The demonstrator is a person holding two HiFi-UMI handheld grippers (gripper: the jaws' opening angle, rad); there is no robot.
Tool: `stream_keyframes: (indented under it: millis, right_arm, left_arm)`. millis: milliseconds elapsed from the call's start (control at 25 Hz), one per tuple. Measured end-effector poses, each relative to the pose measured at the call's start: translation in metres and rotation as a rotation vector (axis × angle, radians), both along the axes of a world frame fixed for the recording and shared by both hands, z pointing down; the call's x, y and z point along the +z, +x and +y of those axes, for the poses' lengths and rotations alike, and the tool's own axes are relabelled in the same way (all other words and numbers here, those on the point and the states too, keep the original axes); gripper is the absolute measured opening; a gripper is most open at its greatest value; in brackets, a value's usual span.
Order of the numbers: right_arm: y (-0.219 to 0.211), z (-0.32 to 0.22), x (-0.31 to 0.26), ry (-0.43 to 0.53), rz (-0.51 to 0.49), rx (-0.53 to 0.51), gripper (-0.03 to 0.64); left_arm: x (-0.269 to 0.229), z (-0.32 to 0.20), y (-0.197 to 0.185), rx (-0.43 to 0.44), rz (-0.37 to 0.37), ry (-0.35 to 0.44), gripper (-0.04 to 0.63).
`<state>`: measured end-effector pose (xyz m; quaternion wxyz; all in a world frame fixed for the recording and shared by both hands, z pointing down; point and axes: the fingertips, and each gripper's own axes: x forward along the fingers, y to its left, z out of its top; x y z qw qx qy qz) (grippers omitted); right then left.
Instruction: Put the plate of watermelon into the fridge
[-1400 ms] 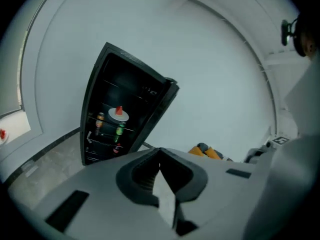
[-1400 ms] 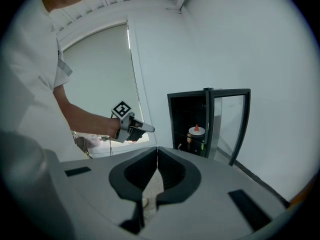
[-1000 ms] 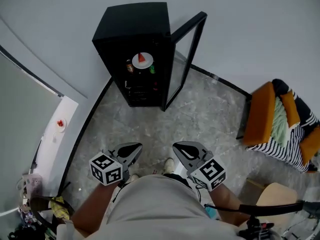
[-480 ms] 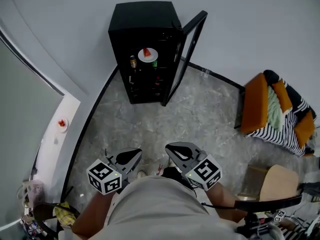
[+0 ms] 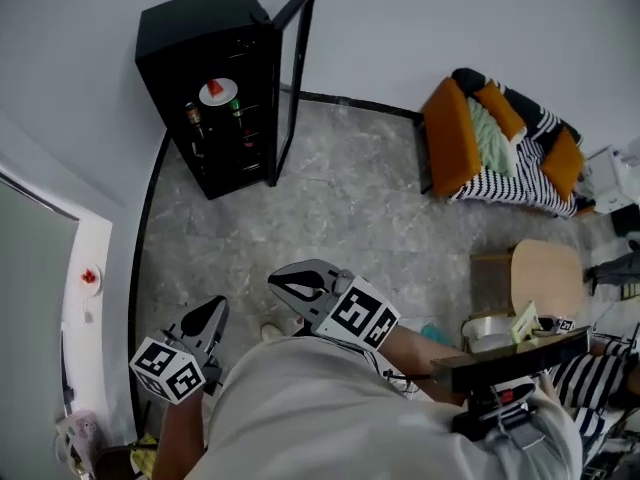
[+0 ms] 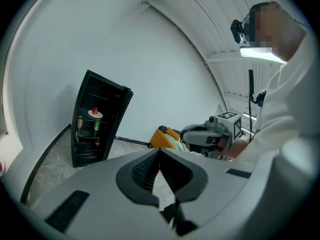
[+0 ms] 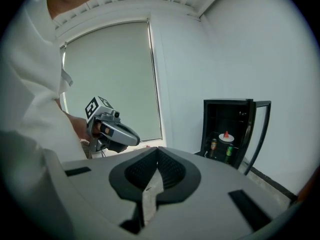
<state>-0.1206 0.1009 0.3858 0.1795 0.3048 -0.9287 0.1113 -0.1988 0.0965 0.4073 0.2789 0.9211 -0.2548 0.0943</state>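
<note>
The black fridge (image 5: pixel 200 78) stands at the far left wall with its glass door (image 5: pixel 292 68) swung open. The white plate with a red watermelon wedge (image 5: pixel 217 91) rests on its top shelf. It also shows as the plate (image 6: pixel 95 113) in the left gripper view and the plate (image 7: pixel 226 136) in the right gripper view. My left gripper (image 5: pixel 212 313) is low at the left, shut and empty. My right gripper (image 5: pixel 285 286) is beside it, shut and empty. Both are far from the fridge, close to my body.
Cans and bottles (image 5: pixel 193 118) stand on the fridge's lower shelves. An orange armchair with a striped blanket (image 5: pixel 490 138) sits at the back right. A round wooden stool (image 5: pixel 545 278) and cluttered equipment are at my right. A white sill with a small red thing (image 5: pixel 90 278) runs along the left.
The view has swung right: the fridge has shifted to the upper left and the armchair toward the centre. The left gripper has dropped lower left; the right gripper has moved left.
</note>
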Motion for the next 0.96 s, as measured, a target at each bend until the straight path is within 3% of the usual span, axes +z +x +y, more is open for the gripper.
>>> stream_keyframes:
  millis: [440, 960]
  right_arm:
    - [-0.011, 0.028, 0.004, -0.005, 0.014, 0.008, 0.015]
    - [-0.024, 0.02, 0.005, -0.003, 0.031, 0.01, 0.015]
  left_arm:
    - [0.005, 0.026, 0.0, 0.032, 0.014, -0.007, 0.012]
    - [0.006, 0.019, -0.016, 0.011, 0.025, -0.015, 0.012]
